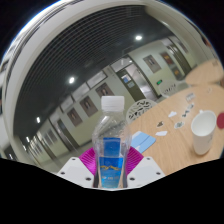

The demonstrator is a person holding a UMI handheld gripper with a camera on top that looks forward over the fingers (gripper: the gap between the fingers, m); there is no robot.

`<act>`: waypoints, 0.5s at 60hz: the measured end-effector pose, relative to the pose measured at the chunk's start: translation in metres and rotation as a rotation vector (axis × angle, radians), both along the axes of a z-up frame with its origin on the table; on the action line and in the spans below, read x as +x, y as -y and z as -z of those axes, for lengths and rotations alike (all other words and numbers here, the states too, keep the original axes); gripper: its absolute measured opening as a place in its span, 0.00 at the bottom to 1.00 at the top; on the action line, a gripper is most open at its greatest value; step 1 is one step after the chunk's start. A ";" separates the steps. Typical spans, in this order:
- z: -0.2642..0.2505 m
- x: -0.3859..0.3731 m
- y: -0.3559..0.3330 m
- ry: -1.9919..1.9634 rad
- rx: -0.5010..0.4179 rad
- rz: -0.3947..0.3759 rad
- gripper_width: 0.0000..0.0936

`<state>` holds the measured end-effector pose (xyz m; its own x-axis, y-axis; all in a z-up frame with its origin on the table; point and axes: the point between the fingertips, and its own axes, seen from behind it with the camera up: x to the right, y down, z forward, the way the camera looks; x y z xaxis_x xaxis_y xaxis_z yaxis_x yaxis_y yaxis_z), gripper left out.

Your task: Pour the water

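- The bottle stands upright between the jaws, its white cap on, blue label at the level of the pink pads
- The gripper appears to pinch the bottle — both pads sit against its sides with no gap that I can make out, so the jaws are spread only as wide as the bottle
- The bottle looks lifted off the desk, held in front of the camera; its base is hidden between the fingers
- A white cup stands on the desk beyond the jaws and off to the right, well apart from the bottle; it is the likely target for the water
- Small things lie on the desk between bottle and cup — a blue item near the bottle, and some white bits further on, too small to name
- Risk: the cap seems closed, so a tilt now would pour nothing until it is removed
- Risk: the bottle is smooth, clear plastic, and a soft wall may give under the pads; it could slip or twist in the jaws as it tips
- Risk: the cup is light and narrow — a knock from the bottle neck could topple it, or a fast tilt could send water over the rim onto the desk
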<state>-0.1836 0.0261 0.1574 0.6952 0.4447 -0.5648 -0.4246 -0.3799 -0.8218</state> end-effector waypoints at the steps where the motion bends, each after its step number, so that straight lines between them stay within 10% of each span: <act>1: -0.007 0.006 -0.001 -0.054 -0.019 0.004 0.34; 30: -0.033 0.102 0.016 -1.073 -0.624 -0.003 0.36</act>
